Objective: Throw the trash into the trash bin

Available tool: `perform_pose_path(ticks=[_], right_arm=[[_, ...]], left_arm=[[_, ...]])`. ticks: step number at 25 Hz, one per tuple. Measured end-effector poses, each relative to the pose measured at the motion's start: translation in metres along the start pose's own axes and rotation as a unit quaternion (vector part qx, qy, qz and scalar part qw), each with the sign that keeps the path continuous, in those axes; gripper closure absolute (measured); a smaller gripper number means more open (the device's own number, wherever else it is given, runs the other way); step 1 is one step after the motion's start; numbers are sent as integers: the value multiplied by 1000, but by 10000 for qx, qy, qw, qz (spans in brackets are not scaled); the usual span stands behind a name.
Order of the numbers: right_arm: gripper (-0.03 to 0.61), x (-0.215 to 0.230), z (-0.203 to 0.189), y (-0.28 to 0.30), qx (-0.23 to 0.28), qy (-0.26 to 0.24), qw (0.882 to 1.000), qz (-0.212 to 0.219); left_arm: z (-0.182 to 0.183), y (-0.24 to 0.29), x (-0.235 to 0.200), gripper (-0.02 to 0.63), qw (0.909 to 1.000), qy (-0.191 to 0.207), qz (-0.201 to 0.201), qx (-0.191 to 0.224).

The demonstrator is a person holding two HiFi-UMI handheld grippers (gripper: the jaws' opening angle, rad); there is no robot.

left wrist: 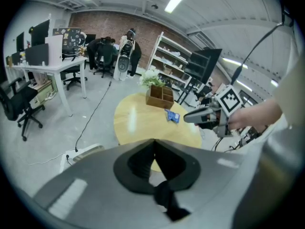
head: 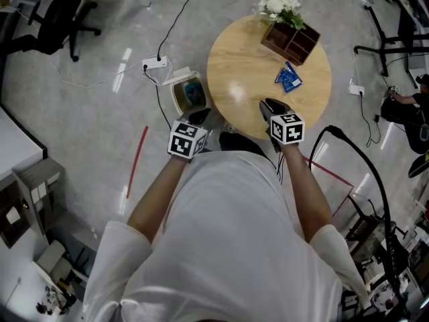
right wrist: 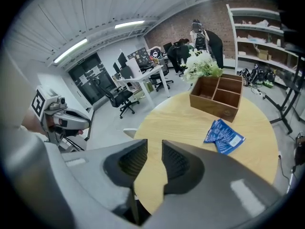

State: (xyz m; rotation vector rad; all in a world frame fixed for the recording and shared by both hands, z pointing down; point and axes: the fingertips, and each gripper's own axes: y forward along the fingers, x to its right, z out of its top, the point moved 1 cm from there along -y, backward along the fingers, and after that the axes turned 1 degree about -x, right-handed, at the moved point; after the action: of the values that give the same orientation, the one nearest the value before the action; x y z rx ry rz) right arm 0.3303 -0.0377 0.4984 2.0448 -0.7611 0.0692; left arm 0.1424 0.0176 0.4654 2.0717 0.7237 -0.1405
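**Blue wrapper not yet lifted: right gripper narrow and empty, short of it**

**Grippers.** The right gripper (right wrist: 154, 149) has its jaws a narrow slit apart. Nothing is between them but bare wood seen through the gap. It hangs over the near edge of the tabletop (head: 234, 72). The left gripper (left wrist: 153, 144) has its jaws closed tip to tip and holds nothing. It sits off the tabletop's near left edge, above the floor.

**Task item.** The blue wrapper (right wrist: 224, 136) lies flat on the right half of the tabletop, just on the near side of the wooden box (right wrist: 217, 97) at the far right edge. It is well apart from both grippers. The trash bin (head: 190, 94) stands on the floor against the tabletop's left edge, just beyond the left gripper.

**Step in hand, as judged.** This is the reach for the wrapper.
- The jaws look too narrow for a flat, crumpled packet and should be spread first.
- A steep approach at one raised edge, pinching there, should work better than pressing down on the flat face.
- The gripper should stay clear of the box wall and the flowers (right wrist: 200, 65).

**Not determinable.**
- The bin's near rim is covered by the left gripper, and its contents cannot be told.
- Whether the wrapper is one piece or two is unclear.
- Its print is unreadable.
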Motion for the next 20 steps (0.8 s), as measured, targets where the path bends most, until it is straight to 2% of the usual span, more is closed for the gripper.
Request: perform_pose_path(ticks=[20], right_arm=[[453,99,-1,-2,-101,425,9982,-415]], left_arm=[[23,37,11,611,9997,-1,-5,-235]])
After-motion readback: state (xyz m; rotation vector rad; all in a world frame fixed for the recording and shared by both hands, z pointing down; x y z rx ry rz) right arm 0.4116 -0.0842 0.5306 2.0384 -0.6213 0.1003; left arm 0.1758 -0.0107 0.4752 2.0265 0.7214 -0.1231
